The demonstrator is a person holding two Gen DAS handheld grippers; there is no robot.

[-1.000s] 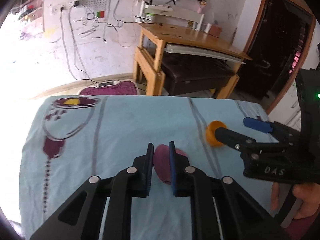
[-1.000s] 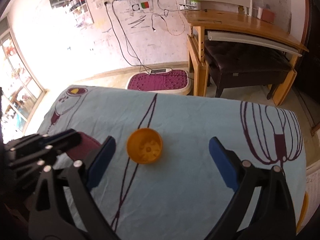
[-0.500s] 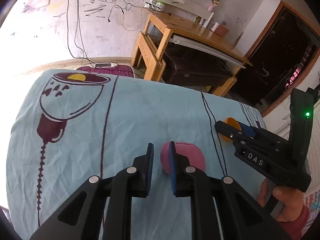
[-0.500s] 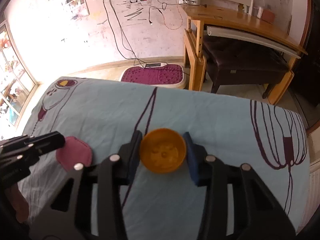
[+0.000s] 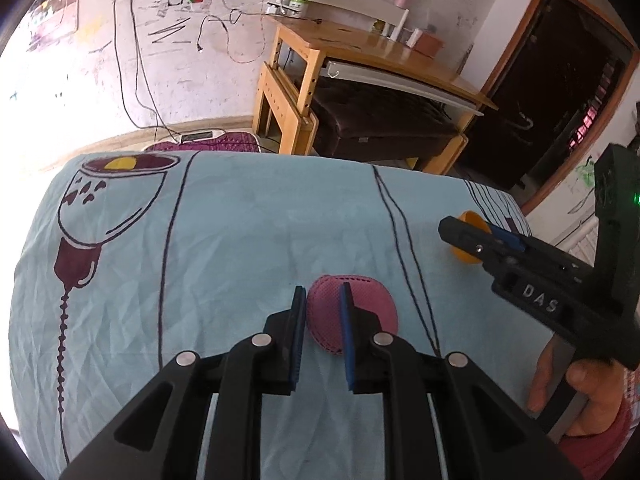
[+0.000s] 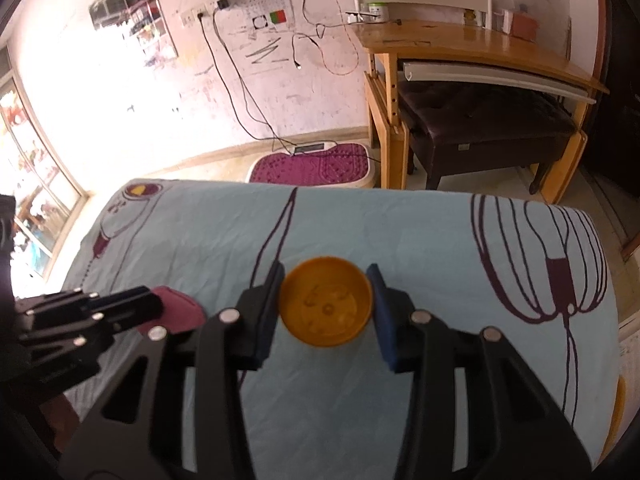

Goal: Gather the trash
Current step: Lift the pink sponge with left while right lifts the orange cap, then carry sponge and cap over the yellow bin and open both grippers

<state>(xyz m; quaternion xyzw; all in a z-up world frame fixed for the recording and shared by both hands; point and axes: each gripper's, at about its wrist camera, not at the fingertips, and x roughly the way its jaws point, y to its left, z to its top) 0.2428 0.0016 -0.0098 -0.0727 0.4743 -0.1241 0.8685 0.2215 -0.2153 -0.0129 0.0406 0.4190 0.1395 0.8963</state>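
A pink face mask lies on the light blue tablecloth. My left gripper is shut on the mask's left edge; it also shows at the left of the right wrist view, with the mask beside it. An orange round cup sits between the pads of my right gripper, which is shut on it and holds it above the cloth. In the left wrist view the right gripper and the cup are at the right.
The table's far edge drops to the floor, where a purple mat lies. A wooden desk with a dark stool under it stands behind. Cables hang on the wall.
My right gripper closed on the orange cup and lifted it. My left gripper stayed shut on the pink mask and shifted a little.
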